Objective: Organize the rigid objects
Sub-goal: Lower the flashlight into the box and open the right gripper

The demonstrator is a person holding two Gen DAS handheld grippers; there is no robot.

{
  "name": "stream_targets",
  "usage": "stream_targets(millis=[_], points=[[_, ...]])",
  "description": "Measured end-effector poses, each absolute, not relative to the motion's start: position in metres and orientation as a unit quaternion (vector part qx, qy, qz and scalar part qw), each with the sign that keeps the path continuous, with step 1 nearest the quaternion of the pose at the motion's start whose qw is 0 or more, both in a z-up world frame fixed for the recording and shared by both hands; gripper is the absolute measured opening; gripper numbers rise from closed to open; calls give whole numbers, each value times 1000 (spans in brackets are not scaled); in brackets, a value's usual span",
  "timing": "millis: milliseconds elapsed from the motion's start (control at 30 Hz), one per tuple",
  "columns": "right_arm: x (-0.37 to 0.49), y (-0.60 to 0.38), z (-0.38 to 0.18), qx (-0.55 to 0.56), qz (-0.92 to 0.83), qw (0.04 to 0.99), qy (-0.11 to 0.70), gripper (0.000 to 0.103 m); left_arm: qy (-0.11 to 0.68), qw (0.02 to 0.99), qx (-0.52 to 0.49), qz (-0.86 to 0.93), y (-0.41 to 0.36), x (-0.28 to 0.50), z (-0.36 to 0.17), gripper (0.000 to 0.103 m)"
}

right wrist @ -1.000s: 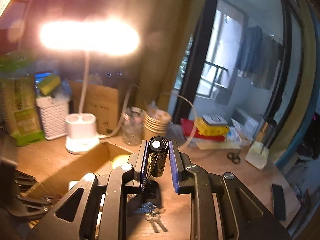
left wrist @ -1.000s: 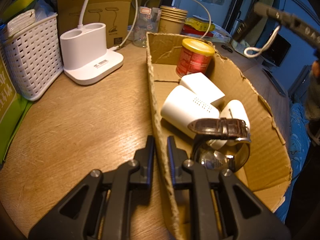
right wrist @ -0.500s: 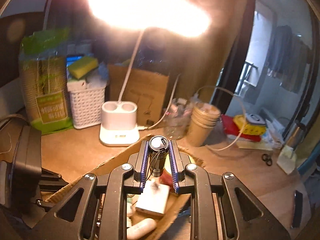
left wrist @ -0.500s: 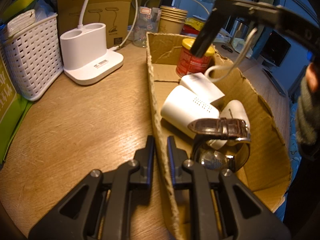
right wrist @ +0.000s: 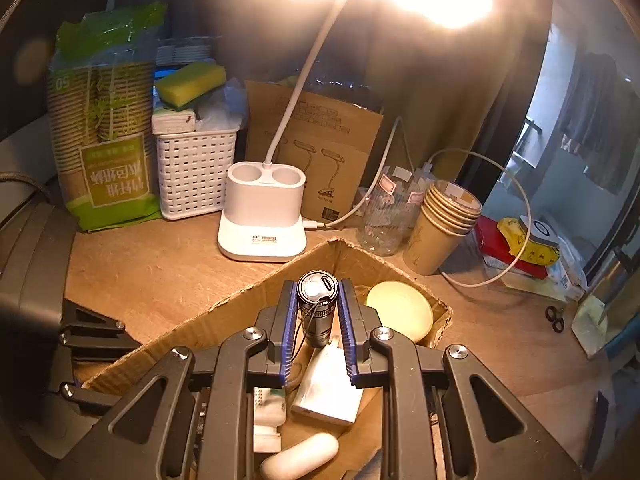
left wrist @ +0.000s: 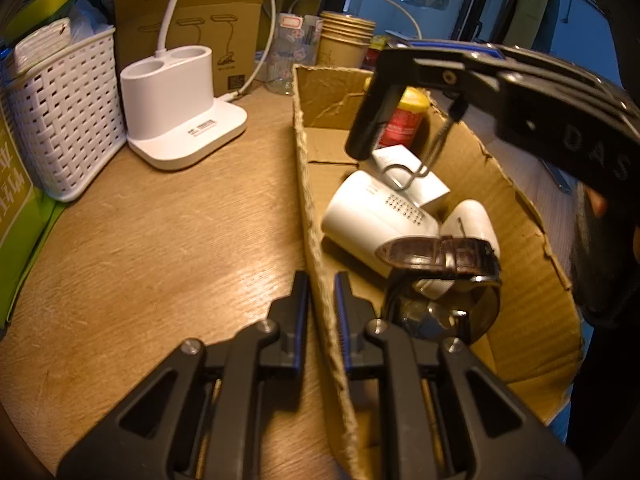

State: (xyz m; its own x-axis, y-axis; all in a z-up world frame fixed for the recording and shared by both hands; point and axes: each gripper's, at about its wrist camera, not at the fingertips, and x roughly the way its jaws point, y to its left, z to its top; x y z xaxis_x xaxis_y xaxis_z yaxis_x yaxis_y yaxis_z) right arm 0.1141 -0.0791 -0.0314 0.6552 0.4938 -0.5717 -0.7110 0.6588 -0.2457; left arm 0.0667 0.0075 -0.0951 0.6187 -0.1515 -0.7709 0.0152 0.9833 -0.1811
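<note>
Basket: white woven basket at the far left edge of the surface, stuffed with paper goods.
Lamp base: white lamp base just right of the basket, near the back edge; its neck rises out of view.
Left gripper: left gripper nearly closed, its jaws pinching the left wall of the cardboard box, one jaw outside, one inside. It looks to be steadying the box.
Box contents: white cylinder, flat white block, watch with brown strap, red tin with yellow lid at the box's far end.
Right gripper: right gripper clamped on a small black flashlight, held nose-down over the middle of the box; a thin lanyard loop dangles from it just above the flat white block.
Task thing: the flashlight is above the box, not yet resting in it.
Risk, drop: released from here, the flashlight may strike the flat white block or the white cylinder and bounce or roll.
Risk, snag: the lanyard loop could catch on a jaw when the grip opens and drag the flashlight back out.
Risk, box: the wall is thin and torn; a pull by the left gripper may tip or slide the box.
</note>
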Motion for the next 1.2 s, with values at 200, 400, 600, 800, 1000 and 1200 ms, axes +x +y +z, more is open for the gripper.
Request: stream_targets(millis=[200,400,600,800,1000,1200], points=[[107,-85,-40,-231,353,870,255,21,434,896,-79,-46,8,67,-95,14],[107,-86,-51,-234,351,865,271,22,434,896,-78,-45,7,67,-96,14],[104,-89,-56,-238,355,859,283,22,434,896,-78,-45,7,67,-96,14],[101,-103,-66,-230,343,861,297,23,434,896,-79,-45,7,67,-95,14],[101,-123,-59,-203,334,872,294,31,434,896,-79,-45,7,67,-95,14],[103,-151,-46,-157,314,895,274,33,434,896,-79,-45,7,67,-95,14]])
